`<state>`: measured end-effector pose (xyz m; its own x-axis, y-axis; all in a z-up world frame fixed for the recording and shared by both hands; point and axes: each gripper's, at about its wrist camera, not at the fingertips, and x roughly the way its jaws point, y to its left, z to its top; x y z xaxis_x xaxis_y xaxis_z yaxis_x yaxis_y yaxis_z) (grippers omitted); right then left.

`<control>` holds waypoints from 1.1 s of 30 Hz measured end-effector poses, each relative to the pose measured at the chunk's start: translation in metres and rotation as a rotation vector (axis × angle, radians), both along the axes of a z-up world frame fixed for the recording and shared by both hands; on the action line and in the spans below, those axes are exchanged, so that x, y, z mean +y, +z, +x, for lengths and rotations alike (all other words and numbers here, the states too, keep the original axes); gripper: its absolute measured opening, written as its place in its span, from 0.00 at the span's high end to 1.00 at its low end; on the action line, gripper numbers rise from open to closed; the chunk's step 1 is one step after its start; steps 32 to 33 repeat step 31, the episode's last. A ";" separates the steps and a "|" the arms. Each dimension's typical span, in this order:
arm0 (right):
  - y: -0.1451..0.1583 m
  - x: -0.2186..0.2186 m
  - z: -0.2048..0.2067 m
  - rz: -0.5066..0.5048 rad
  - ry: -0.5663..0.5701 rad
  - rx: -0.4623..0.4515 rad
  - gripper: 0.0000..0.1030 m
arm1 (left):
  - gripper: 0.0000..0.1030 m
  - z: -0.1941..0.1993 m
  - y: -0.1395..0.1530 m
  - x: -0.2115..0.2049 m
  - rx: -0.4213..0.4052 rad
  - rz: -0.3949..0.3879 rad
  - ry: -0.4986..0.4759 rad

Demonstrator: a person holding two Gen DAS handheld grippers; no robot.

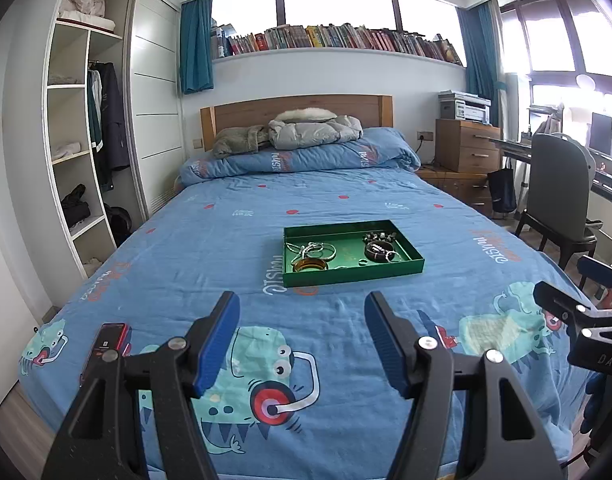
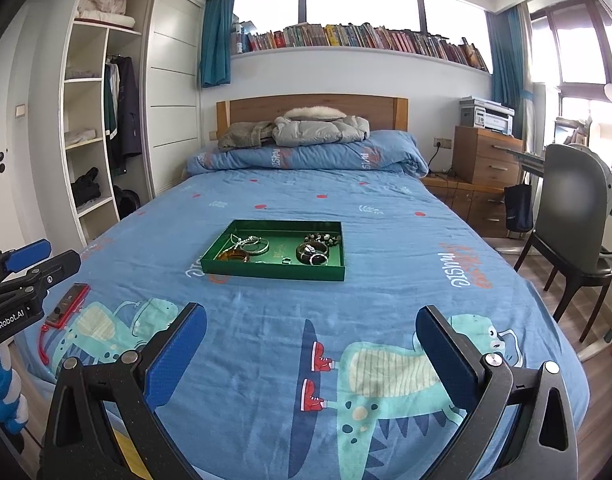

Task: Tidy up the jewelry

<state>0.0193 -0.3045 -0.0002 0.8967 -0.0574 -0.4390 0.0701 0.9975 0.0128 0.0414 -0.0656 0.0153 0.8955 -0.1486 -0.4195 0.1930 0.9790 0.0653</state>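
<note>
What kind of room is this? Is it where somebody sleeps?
Yes, it looks like a bedroom. There is a big bed with a dinosaur cover, an open wardrobe with clothes hanging inside, and a shelf of books under the window.

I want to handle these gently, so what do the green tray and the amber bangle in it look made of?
Green tray: thin rigid walls, matte to satin, likely painted metal or coated card; can't tell which. Amber bangle: translucent, glossy honey-brown, probably resin, glass or plastic.
</note>
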 end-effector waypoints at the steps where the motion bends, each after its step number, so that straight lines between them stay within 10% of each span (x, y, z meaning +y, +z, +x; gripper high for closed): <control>1: 0.000 0.000 0.000 -0.001 -0.001 -0.001 0.00 | 0.39 0.000 0.000 0.000 0.001 0.000 -0.001; 33: -0.012 -0.004 0.011 -0.008 -0.006 0.028 0.00 | 0.39 0.006 -0.008 0.004 0.012 0.007 -0.002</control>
